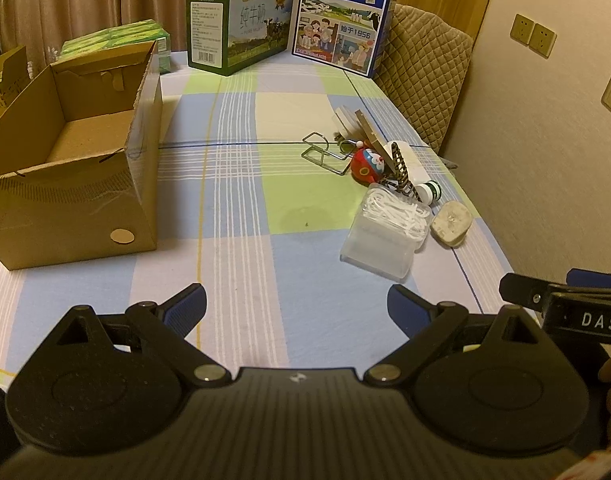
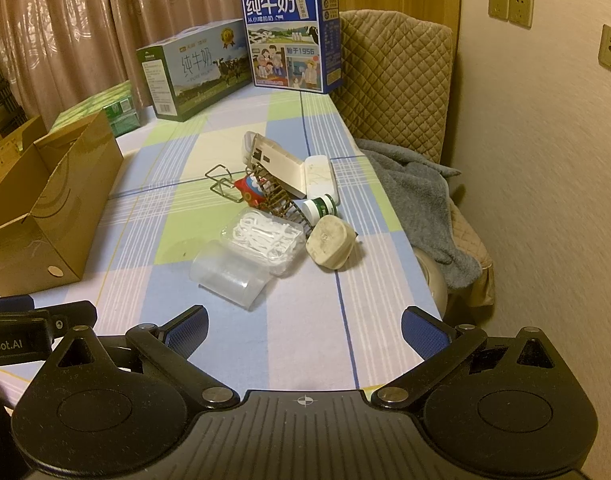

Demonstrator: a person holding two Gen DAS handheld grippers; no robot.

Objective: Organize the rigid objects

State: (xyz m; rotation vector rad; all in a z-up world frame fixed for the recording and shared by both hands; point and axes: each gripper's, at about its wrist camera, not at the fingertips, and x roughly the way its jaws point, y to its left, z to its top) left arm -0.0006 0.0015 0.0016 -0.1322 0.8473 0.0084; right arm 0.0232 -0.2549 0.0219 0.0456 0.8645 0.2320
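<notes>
Bench [image 1: 241, 184] covered with checked cloth, matt, woven look. Open box [image 1: 77, 184] of brown corrugated cardboard, matt, torn rough edges. Two milk cartons [image 2: 291, 36] of printed cardboard, slight gloss. Clear container [image 2: 229, 272] of see-through plastic, smooth. Wire holder [image 1: 319, 152] of thin metal. Red round toy [image 1: 365, 166] glossy. Left tool [image 1: 297, 304] and right tool [image 2: 303, 328] of black matt plastic; pads [image 2: 423, 336] blue, ribbed. Chair cover [image 2: 393, 76] quilted cloth.
</notes>
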